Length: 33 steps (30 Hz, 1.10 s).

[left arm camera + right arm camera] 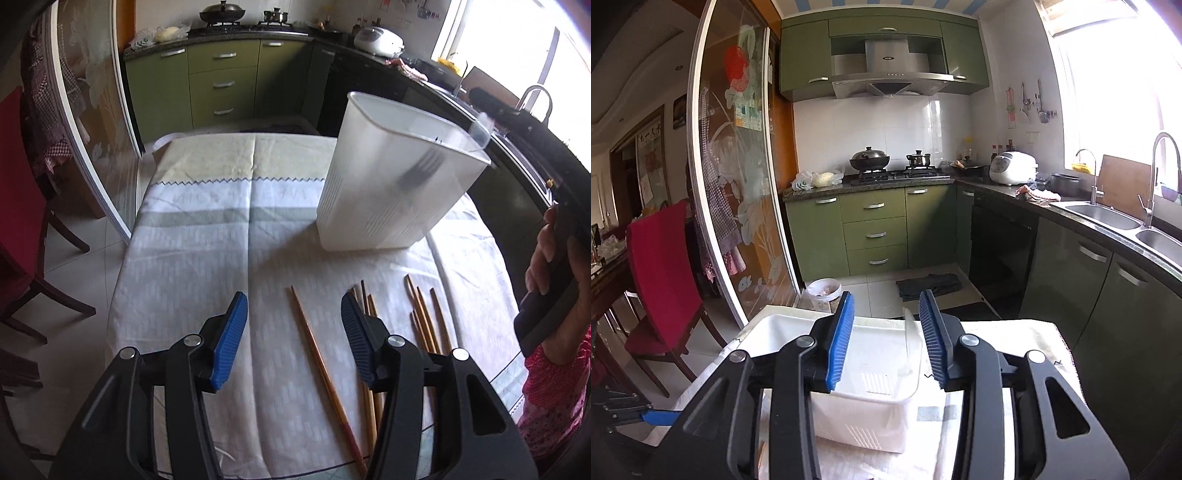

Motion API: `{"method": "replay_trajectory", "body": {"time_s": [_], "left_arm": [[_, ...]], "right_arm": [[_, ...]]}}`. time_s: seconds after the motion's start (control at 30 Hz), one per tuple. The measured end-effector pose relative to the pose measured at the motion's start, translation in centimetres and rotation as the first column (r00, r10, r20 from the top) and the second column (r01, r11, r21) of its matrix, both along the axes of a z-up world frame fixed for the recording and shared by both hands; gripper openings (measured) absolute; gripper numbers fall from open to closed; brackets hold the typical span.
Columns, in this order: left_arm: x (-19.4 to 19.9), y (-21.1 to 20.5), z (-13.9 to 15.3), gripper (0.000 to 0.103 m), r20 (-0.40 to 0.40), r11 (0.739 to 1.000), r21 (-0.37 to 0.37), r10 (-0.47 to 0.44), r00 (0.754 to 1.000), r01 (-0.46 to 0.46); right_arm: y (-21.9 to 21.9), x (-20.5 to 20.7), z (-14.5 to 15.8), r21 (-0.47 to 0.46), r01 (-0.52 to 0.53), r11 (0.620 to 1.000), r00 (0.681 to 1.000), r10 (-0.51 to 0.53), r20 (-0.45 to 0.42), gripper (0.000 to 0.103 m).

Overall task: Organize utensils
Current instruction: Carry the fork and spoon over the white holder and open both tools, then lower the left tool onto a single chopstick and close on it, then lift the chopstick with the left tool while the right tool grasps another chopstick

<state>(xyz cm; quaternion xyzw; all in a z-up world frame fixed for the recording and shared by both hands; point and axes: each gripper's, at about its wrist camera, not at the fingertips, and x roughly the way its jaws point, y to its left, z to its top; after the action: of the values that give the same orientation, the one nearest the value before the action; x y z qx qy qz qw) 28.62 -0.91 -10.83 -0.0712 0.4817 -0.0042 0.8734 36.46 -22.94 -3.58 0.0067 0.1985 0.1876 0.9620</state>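
A white translucent plastic bin (391,177) stands on the cloth-covered table (207,236); a dark fork shape (421,166) shows blurred through its wall. Several wooden chopsticks (424,321) lie in front of it, one single chopstick (317,354) to their left. My left gripper (293,314) is open and empty, low over the table, with the single chopstick between its fingers. My right gripper (886,321) is open and empty, above the bin (871,373). In the left wrist view its black body (554,280) is held by a hand at the right edge.
A red chair (661,280) stands left of the table by a glass sliding door (738,177). Green kitchen cabinets (875,229), a stove with a wok (870,160) and a sink (1108,218) lie beyond. A bin (822,290) and a dark mat (929,284) are on the floor.
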Motion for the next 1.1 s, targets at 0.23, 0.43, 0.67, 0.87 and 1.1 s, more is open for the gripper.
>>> {"method": "replay_trajectory", "body": {"time_s": [0.23,0.43,0.67,0.87,1.1], "left_arm": [[0.7,-1.8,-3.3,0.052,-0.184,1.000,0.001,0.005,0.983,-0.005],[1.8,-2.3,-4.8,0.051,-0.249,0.998,0.027,0.058,0.967,-0.053],[2.8,-3.2,-6.2,0.036,-0.333,0.996,0.012,0.084,0.939,-0.085],[3.6,-3.5,-7.0,0.021,-0.356,0.992,0.040,0.128,0.926,-0.122],[4.7,-3.6,-7.0,0.008,-0.356,0.989,0.061,0.146,0.923,-0.132]], "right_arm": [[-6.5,-6.4,-0.7,0.048,0.028,0.998,0.999,-0.026,-0.038,0.043],[-14.2,-11.9,-4.6,0.110,0.102,0.989,0.986,-0.086,-0.146,0.043],[-19.4,-15.5,-7.8,0.210,0.166,0.963,0.964,-0.113,-0.240,0.048],[-20.4,-17.1,-8.0,0.248,0.170,0.954,0.964,-0.109,-0.241,0.048],[-20.6,-17.2,-7.8,0.236,0.179,0.955,0.960,-0.117,-0.254,0.049]]}}
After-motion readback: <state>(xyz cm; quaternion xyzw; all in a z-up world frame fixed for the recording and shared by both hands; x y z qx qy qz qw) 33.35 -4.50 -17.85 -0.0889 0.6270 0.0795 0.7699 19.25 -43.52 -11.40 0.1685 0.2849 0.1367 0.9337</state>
